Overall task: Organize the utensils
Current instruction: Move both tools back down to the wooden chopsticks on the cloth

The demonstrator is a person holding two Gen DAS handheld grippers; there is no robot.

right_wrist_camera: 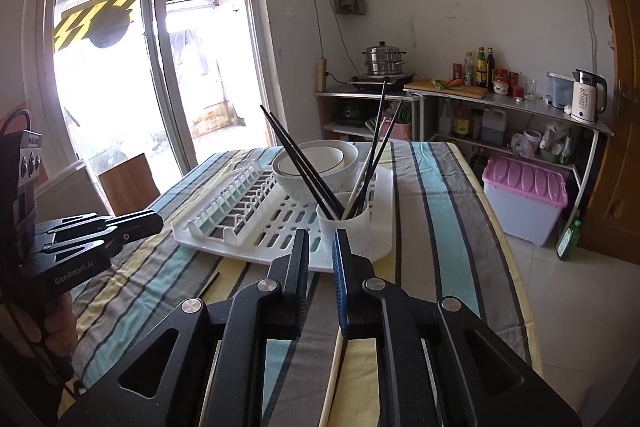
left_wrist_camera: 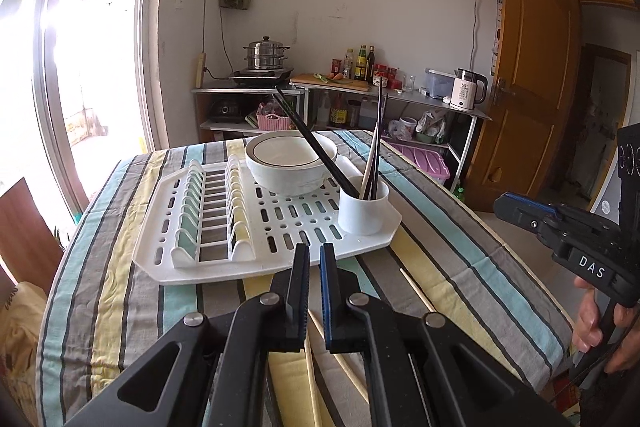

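A white drying rack sits on the striped tablecloth. On it stand a white bowl and a white utensil cup. Black chopsticks and a pale stick lean out of the cup. Pale chopsticks lie loose on the cloth in front of the rack, partly under my grippers. My left gripper hovers shut and empty just before the rack's near edge. My right gripper hangs beside it with a narrow gap and nothing in it.
A dark stick lies on the cloth left of the right gripper. A kitchen shelf with a steamer pot and a kettle lines the far wall. A purple-lidded box stands on the floor. A wooden chair stands by the glass door.
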